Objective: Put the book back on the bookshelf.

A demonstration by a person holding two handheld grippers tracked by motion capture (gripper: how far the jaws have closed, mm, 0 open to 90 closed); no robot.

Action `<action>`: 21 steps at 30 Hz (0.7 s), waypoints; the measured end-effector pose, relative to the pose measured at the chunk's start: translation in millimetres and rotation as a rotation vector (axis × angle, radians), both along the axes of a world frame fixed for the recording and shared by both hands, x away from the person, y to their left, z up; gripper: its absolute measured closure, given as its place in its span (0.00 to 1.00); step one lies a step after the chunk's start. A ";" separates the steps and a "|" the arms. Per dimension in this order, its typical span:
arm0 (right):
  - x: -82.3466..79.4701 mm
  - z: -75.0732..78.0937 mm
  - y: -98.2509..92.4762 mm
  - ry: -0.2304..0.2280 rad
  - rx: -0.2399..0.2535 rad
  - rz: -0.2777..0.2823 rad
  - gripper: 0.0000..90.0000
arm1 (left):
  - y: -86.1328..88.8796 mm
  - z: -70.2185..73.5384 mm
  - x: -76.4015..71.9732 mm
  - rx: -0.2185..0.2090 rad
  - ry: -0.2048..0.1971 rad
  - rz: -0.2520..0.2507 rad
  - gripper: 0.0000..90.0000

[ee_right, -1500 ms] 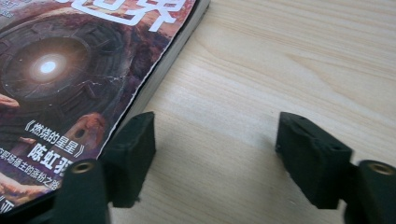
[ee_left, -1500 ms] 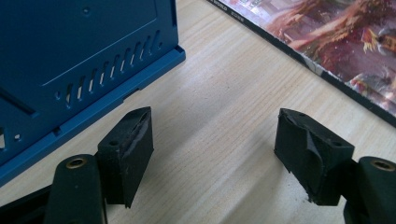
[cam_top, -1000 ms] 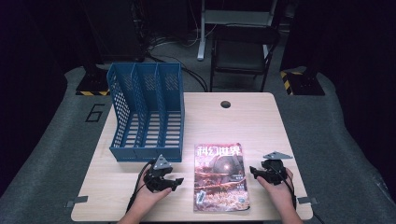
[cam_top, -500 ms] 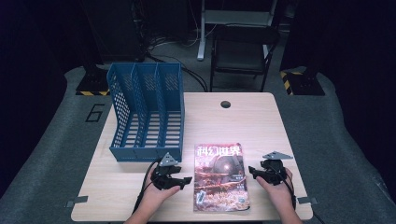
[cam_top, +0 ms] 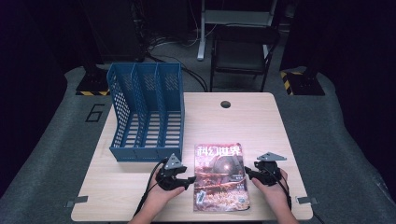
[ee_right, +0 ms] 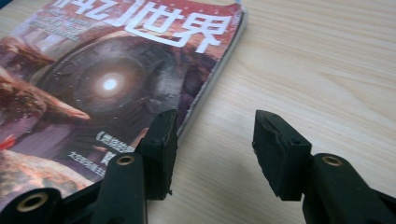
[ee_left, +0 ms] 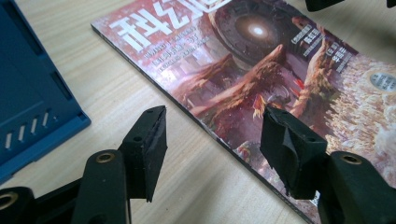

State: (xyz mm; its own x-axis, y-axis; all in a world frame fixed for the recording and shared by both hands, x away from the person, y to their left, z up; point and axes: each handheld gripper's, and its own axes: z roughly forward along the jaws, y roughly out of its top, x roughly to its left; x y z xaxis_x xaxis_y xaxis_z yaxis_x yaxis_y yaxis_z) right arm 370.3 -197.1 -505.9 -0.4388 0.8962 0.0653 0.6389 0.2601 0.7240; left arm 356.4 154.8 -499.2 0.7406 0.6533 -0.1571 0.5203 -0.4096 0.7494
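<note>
Dark floor and a black chair (cam_top: 240, 51) sit behind the pale wooden counter (cam_top: 261, 121). On the counter a magazine (cam_top: 220, 177) lies flat, near the person's edge. A blue file rack (cam_top: 147, 112) stands just beside it, up and to the left, with three slots.

One hand comes at the magazine from each side. The left tool (cam_top: 184, 179) is at the magazine's left edge. In the left gripper view its jaws stand apart and have just been closing. One jaw is over the cover and one is over the bare wood, with the spine between them, but the pads do not press on it yet. The right tool (cam_top: 251, 173) is at the right edge. Its jaws have also just been closing and stand apart. One jaw hangs over the cover's edge and the other over the wood, and nothing is pinched.

What could go wrong? The magazine is thin and lies flat, so a jaw may slide over the cover and miss the edge. Then the tool would close on nothing. A jaw might catch just the top page, and the page could bend or tear. If one side grips first and pulls, the magazine may spin or slip on the smooth wood. If it is lifted by one edge, it may flop and fall open.
</note>
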 end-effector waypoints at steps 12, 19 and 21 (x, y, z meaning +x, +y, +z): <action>0.7 -4.0 15.3 0.027 0.065 0.036 0.55 | -12.4 -10.9 -8.5 0.029 0.028 -0.024 0.47; 1.1 -7.8 20.9 0.049 0.069 0.045 0.54 | -21.5 -17.1 -11.0 0.068 0.020 -0.046 0.47; 1.8 -9.7 21.7 0.047 0.073 0.047 0.54 | -23.3 -19.2 -11.7 0.061 0.011 -0.040 0.47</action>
State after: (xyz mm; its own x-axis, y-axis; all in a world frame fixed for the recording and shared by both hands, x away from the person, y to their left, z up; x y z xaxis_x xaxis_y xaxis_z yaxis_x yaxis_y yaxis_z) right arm 372.1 -175.4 -515.6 -0.4754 0.8667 0.1512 0.6607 0.2382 0.7119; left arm 344.7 131.6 -518.4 0.7649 0.6315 -0.1268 0.5108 -0.4748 0.7167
